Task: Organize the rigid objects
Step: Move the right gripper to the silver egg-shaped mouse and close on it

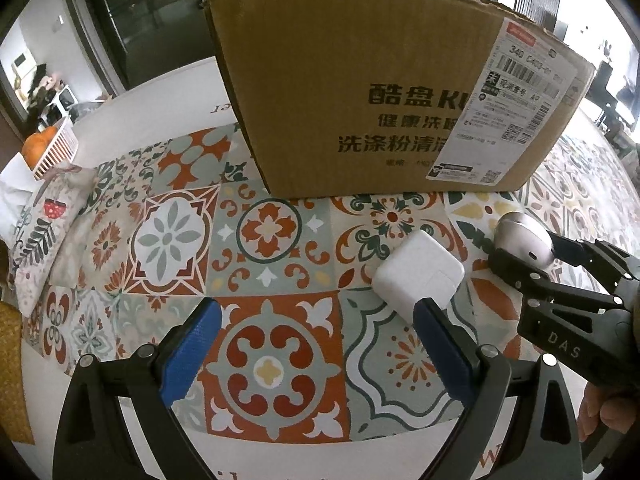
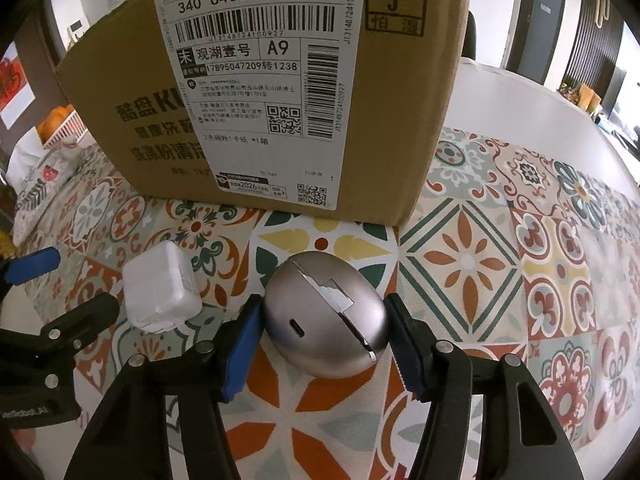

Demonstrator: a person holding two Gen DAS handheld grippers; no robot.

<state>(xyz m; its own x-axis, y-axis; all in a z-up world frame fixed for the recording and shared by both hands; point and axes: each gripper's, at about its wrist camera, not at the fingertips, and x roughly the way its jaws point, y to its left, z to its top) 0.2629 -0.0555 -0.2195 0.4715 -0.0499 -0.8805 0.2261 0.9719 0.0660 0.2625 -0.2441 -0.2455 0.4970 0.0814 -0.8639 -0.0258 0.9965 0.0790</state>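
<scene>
A silver egg-shaped case (image 2: pixel 326 314) with a charging port lies on the patterned tablecloth. My right gripper (image 2: pixel 322 332) has its blue pads on both sides of it and is shut on it; it also shows in the left wrist view (image 1: pixel 520 240). A white power adapter (image 1: pixel 418 274) lies on the cloth to its left, also seen in the right wrist view (image 2: pixel 160 290). My left gripper (image 1: pixel 316 344) is open and empty, its right finger (image 1: pixel 440 344) just in front of the adapter. A cardboard box (image 1: pixel 360 92) stands behind both objects.
The box (image 2: pixel 280 80) carries a shipping label and stands on the tiled-pattern tablecloth (image 1: pixel 264 240). At the far left are a white basket with oranges (image 1: pixel 52 148) and a folded patterned cloth (image 1: pixel 44 224). The white table edge runs along the front.
</scene>
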